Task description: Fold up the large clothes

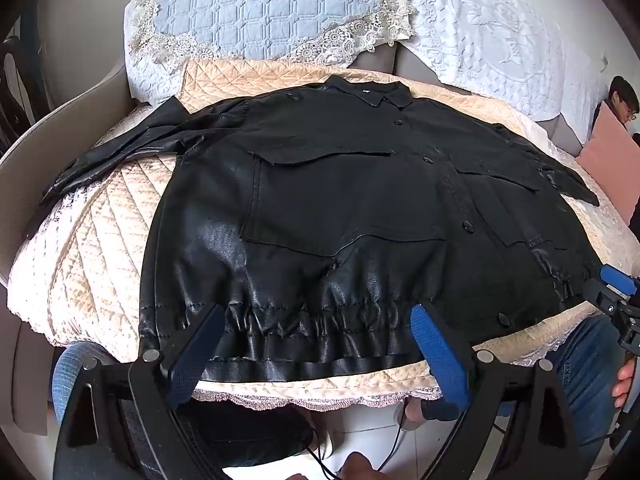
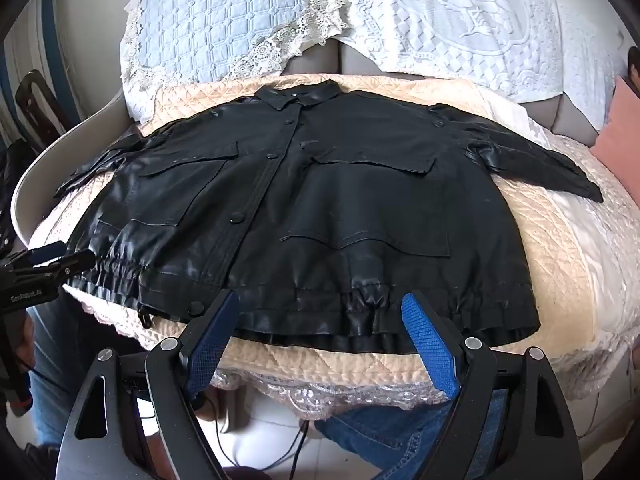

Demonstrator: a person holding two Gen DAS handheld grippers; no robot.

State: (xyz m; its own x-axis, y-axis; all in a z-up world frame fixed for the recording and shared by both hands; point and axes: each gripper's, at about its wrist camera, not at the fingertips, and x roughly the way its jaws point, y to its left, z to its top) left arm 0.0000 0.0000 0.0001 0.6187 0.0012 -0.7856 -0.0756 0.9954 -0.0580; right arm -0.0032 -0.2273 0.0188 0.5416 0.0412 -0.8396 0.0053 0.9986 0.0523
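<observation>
A black leather jacket (image 1: 340, 200) lies spread flat on the beige quilted seat cover (image 1: 100, 264), front up, collar at the back and both sleeves out to the sides. My left gripper (image 1: 318, 312) stands open over the left half of the gathered hem, with nothing between its blue pads (image 1: 196, 352). In the right wrist view the same jacket (image 2: 320, 200) fills the middle. My right gripper (image 2: 320, 298) is open over the right half of the hem near the front edge. Each gripper shows at the rim of the other's view: right gripper (image 1: 612, 288), left gripper (image 2: 52, 256).
Behind the jacket the sofa back carries a light blue quilted cover (image 1: 260, 12) and a white lace cover (image 1: 480, 32). A pink cushion (image 1: 604, 152) and a seated person (image 1: 622, 104) are at far right. Jeans-clad legs (image 2: 400, 432) and cables (image 2: 296, 440) lie below the seat's lace edge.
</observation>
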